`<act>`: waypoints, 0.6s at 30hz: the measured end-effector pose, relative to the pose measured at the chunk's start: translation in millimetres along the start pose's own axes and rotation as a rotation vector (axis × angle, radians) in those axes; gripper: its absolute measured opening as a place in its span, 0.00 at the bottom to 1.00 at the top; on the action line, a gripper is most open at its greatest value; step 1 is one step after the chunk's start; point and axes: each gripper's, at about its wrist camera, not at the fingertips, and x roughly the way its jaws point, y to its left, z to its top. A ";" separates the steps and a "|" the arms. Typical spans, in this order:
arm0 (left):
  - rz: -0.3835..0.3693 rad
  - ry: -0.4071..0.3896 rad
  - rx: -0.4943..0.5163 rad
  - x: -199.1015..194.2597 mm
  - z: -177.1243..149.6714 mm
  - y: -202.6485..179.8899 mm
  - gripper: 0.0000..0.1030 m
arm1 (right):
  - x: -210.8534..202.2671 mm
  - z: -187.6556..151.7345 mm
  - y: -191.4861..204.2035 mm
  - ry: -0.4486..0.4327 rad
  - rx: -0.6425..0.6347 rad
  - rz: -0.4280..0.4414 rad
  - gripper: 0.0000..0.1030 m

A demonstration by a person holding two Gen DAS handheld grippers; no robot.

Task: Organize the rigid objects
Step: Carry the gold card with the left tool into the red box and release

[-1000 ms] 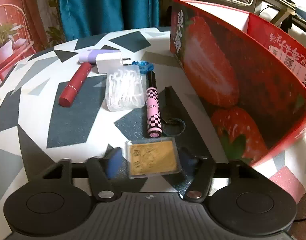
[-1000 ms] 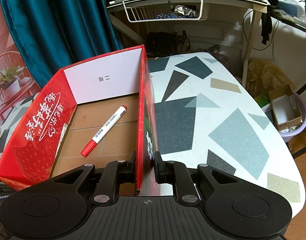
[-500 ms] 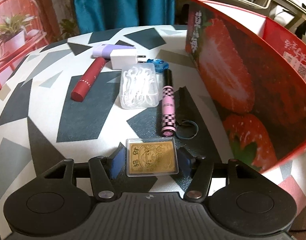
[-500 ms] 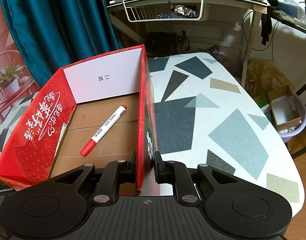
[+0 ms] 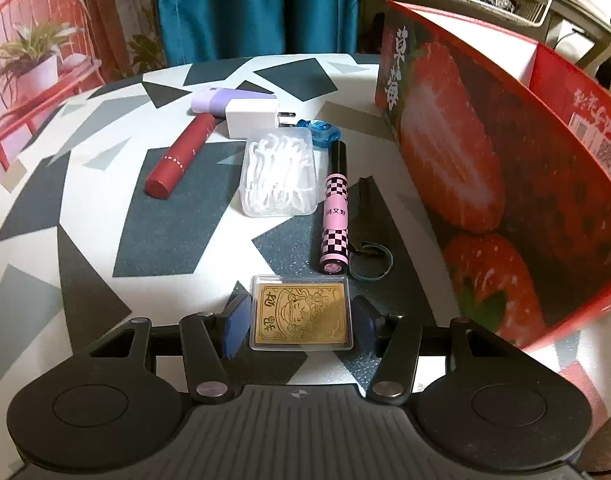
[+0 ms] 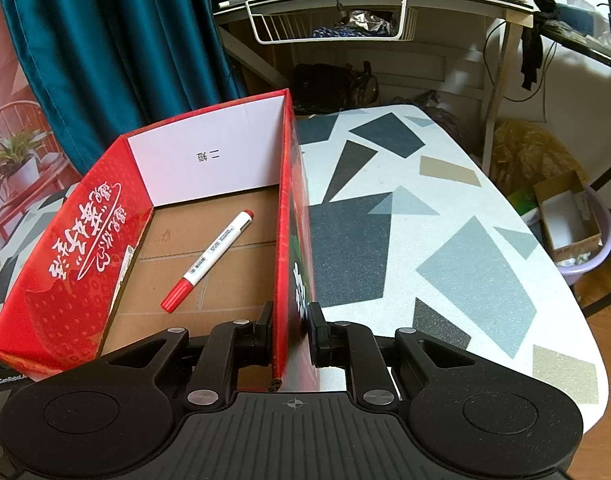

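- My left gripper (image 5: 301, 322) is closing around the gold card (image 5: 301, 313) on the table (image 5: 165, 216); pads not yet touching.
- My right gripper (image 6: 291, 330) is clenched on the red box (image 6: 283, 240) wall; a marker (image 6: 207, 260) lies inside.

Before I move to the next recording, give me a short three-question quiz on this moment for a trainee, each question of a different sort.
1. True or false: the red marker lies inside the strawberry box.
2. Which thing lies between the fingers of the left gripper? A) the gold card B) the pink checkered tube C) the floss pick case
3. Fill in: the right gripper is shut on the box's ____.

Key
1. True; it is the only thing seen on the cardboard floor.
2. A; the jaws are closing, pads on either side of the card.
3. Wall, its right one in the right wrist view.
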 end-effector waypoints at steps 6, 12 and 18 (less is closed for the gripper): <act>-0.011 -0.068 0.018 -11.0 7.2 4.9 0.56 | 0.2 0.0 0.5 0.000 -0.001 -0.001 0.14; -0.012 -0.151 0.025 -26.9 34.2 10.9 0.56 | 0.2 0.3 0.5 -0.001 0.002 0.001 0.14; -0.025 -0.225 0.017 -43.0 85.8 12.8 0.56 | 0.2 0.9 0.5 0.002 -0.003 -0.001 0.14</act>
